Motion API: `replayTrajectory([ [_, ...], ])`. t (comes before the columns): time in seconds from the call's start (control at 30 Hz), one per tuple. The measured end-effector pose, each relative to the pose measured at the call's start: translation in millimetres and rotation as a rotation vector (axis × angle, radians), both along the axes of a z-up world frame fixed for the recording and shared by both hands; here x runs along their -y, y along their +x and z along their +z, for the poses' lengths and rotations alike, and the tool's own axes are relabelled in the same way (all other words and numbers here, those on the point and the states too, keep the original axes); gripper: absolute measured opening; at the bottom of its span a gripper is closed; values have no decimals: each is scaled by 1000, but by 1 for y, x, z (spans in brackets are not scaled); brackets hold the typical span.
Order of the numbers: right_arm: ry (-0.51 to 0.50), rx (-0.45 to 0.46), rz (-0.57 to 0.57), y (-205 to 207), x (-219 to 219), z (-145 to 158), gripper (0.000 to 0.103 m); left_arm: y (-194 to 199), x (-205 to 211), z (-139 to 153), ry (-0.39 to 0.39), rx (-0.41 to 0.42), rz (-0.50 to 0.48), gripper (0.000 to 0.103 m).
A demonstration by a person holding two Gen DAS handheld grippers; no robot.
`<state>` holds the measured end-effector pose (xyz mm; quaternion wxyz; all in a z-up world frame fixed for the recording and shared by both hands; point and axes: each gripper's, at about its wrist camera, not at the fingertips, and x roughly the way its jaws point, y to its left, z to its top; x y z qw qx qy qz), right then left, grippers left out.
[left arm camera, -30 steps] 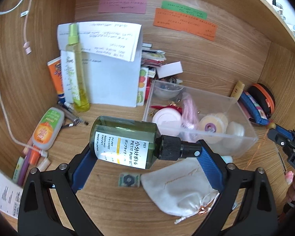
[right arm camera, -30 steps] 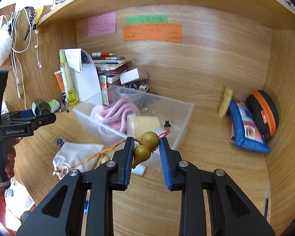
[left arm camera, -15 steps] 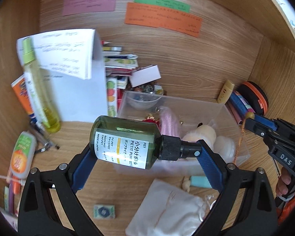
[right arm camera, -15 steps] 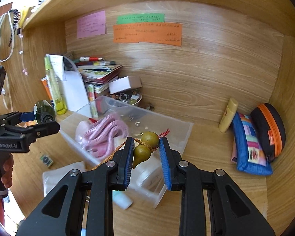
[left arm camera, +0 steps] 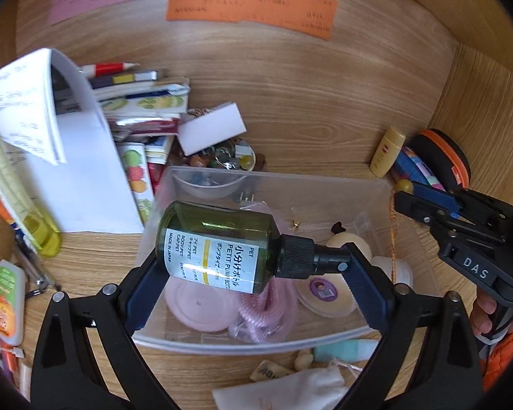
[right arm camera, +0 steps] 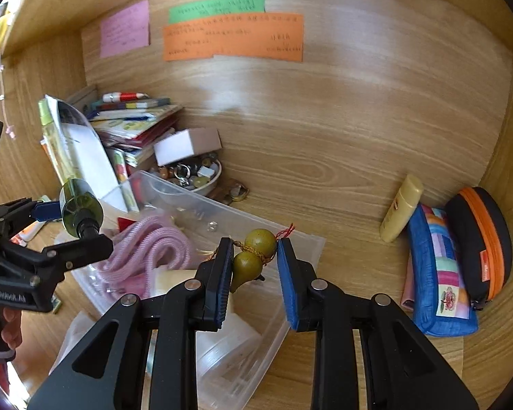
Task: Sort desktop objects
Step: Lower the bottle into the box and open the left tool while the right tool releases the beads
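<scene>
Green glossy round bottle (left arm camera: 219, 249) clamped lengthwise in left gripper (left arm camera: 249, 273) | right gripper (right arm camera: 253, 263) pinches smooth olive gourd charm (right arm camera: 253, 253)

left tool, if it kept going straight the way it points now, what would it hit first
Probably the clear plastic bin: the left tool, shut on the green pump bottle, angles down over it, so the pink coiled cord and round pink lid inside likely come first. Depth is unclear.

Two black hand-held grippers. Left hand-held gripper (left arm camera: 253, 270): matte black arms, blue pads (left arm camera: 359, 280) at the tips, silver screws at the pivots, white lettering on its side. Right hand-held gripper (right arm camera: 253, 256): same black frame, ribbed blue pads, "DAS" embossed on the body. Behind its handle, an orange sleeve (left arm camera: 506, 352).
</scene>
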<state>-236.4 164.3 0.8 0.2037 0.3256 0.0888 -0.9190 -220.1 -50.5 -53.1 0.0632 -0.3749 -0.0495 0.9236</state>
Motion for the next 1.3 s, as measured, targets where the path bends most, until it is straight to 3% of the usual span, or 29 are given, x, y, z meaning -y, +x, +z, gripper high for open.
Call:
replayTrajectory([
  [0.33, 58, 50, 4, -16, 11, -26, 24, -18, -6, -23, -15, 49, -10, 98],
  [0.53, 97, 67, -1, -20, 15, -33, 24, -18, -14, -27, -71, 46, -5, 98],
  [0.87, 147, 59, -6, -16, 21, -29, 24, -14, -19, -23, -79, 57, -16, 98],
  [1.03, 141, 13, -9, -2, 20, -15, 51, -5, -16, -13, -84, 34, -13, 98],
  [1.3, 142, -93, -15, 37, 16, 16, 78, 19, -14, 6, -83, -10, -1, 99],
])
